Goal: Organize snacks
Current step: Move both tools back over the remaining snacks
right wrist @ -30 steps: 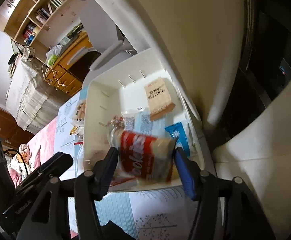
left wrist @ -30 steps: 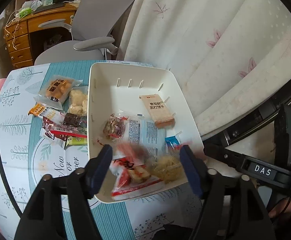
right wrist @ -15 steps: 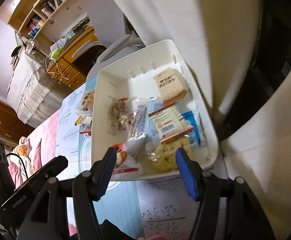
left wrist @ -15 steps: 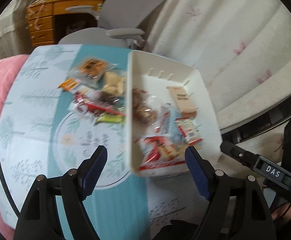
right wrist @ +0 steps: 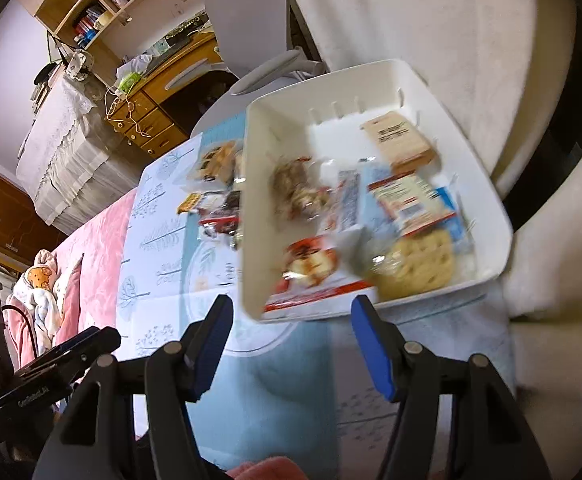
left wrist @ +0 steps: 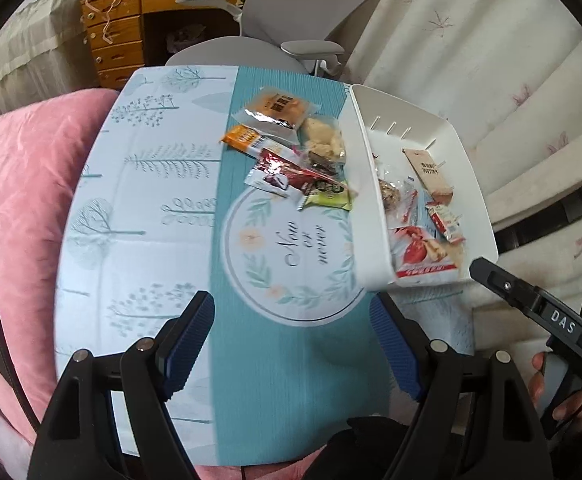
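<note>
A white bin point(left wrist: 371, 216) sits on a blue tree-printed tablecloth point(left wrist: 151, 200); both claws have blue pads point(right wrist: 373, 354).

Soft daylight, fisheye-bent dark corners, right wrist view noticeably motion-blurred.

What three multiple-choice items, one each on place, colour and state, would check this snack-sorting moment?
1. Where does the brown cracker pack lie?
A. inside the white bin
B. on the tablecloth
C. on the office chair

2. What colour are the pads of the left hand-held gripper?
A. red
B. blue
C. green

3. In what state is the right hand-held gripper?
A. shut on a snack
B. shut and empty
C. open and empty

Key: 1 A, it rests near the bin's far end; 2 B, both fingers carry blue ribbed pads; 3 C, the fingers stand apart with nothing between them.
</note>
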Demonstrator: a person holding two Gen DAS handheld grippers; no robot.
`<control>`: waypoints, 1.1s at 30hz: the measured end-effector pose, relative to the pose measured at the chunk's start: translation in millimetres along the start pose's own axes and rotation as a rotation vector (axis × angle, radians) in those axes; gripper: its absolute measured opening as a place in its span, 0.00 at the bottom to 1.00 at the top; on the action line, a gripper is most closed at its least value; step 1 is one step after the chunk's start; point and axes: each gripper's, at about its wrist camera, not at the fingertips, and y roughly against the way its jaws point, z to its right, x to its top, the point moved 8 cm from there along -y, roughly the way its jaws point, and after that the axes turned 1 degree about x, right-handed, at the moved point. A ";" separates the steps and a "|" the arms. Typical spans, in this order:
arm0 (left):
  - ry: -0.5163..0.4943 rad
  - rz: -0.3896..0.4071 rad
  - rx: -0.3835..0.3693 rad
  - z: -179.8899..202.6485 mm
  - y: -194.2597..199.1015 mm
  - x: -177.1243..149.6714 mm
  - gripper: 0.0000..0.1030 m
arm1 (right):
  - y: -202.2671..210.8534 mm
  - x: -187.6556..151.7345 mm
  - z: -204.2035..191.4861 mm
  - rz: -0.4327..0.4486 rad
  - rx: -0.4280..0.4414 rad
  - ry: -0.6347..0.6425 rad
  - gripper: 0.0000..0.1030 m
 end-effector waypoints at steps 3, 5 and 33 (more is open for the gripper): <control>-0.048 -0.012 0.000 -20.7 8.7 5.8 0.77 | -1.9 -5.2 -19.4 0.023 -0.008 -0.013 0.60; -0.084 -0.024 0.001 -31.3 12.0 10.3 0.77 | -4.0 -8.3 -32.7 0.039 -0.008 -0.032 0.60; -0.365 -0.292 0.075 -87.5 -61.1 146.4 0.80 | -95.5 12.7 -83.4 0.098 0.087 -0.601 0.60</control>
